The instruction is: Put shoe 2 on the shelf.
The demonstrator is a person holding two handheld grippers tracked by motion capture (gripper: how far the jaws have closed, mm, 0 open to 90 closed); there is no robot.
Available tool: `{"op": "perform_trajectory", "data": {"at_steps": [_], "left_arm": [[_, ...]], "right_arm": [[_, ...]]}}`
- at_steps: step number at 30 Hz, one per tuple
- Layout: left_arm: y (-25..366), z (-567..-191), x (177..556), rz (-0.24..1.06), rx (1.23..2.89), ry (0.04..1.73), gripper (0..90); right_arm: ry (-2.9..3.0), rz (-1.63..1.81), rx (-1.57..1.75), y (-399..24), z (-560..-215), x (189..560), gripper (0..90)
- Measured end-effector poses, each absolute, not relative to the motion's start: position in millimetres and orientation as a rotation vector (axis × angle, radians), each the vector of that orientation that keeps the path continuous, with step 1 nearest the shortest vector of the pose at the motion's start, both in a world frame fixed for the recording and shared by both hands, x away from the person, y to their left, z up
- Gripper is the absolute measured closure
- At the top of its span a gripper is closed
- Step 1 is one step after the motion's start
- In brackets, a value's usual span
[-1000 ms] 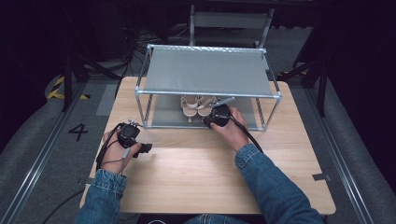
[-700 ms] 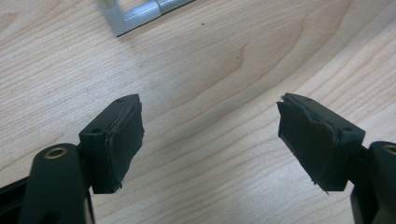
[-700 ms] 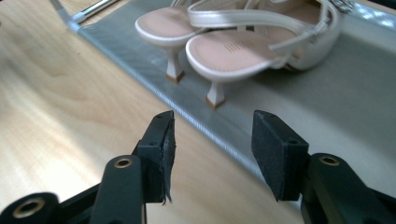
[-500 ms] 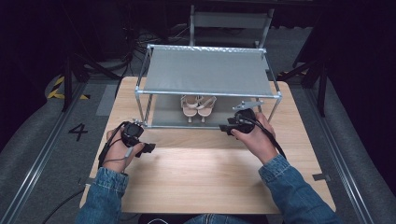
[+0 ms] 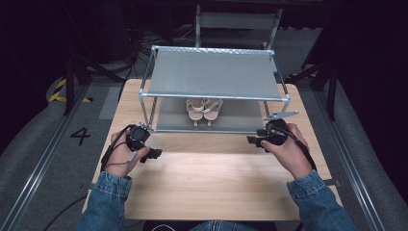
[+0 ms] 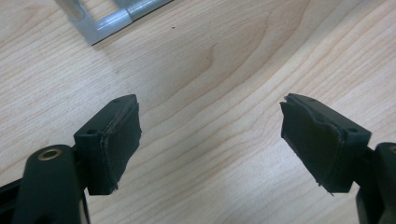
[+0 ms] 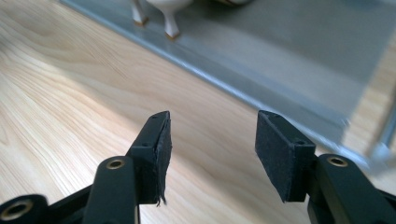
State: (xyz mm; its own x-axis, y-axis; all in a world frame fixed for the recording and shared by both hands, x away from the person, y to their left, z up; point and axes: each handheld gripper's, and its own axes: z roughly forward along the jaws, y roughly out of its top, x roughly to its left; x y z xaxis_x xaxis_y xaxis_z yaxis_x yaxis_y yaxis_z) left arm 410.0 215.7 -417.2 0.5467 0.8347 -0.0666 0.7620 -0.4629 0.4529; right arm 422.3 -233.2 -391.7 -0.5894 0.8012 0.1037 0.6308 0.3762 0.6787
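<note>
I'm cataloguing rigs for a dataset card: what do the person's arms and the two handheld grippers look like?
Both forearms wear blue denim sleeves with buttoned cuffs. Each hand holds a black two-jaw gripper: the left gripper and right gripper have blocky black jaws faced with flat, slightly frayed dark pads and brass-coloured pivot rivets. A black cable trails from the right one, which carries a grey three-cornered plate.

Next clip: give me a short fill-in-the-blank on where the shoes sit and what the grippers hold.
1. The pair of beige high-heeled sandals stands on the ___ shelf of the grey metal-framed shoe rack.
2. The right hand-held gripper has ___ between its jaws.
3. The left hand-held gripper hangs over the light ___ table.

Missing words: lower; nothing; wooden
</note>
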Motion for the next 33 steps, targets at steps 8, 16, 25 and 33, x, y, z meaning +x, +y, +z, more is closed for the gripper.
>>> {"op": "perform_trajectory", "data": {"at_steps": [8,16,25,33], "left_arm": [[226.1,-415.5,411.8,0.223,2.336,1.358,20.4],[233.4,-416.9,412.7,0.211,2.337,1.373,19.6],[243.9,-421.9,411.7,0.206,2.356,1.37,18.7],[243.5,-423.9,412.4,0.196,2.368,1.371,18.3]], "right_arm": [[2.432,0.879,1.403,-266.0,-398.2,418.5,44.7],[2.43,0.792,1.459,-291.7,-408.8,423.2,38.4],[2.433,0.696,1.501,-314.4,-421.8,428.3,37.1],[2.476,0.631,1.557,-315.2,-429.6,428.1,38.2]]}}
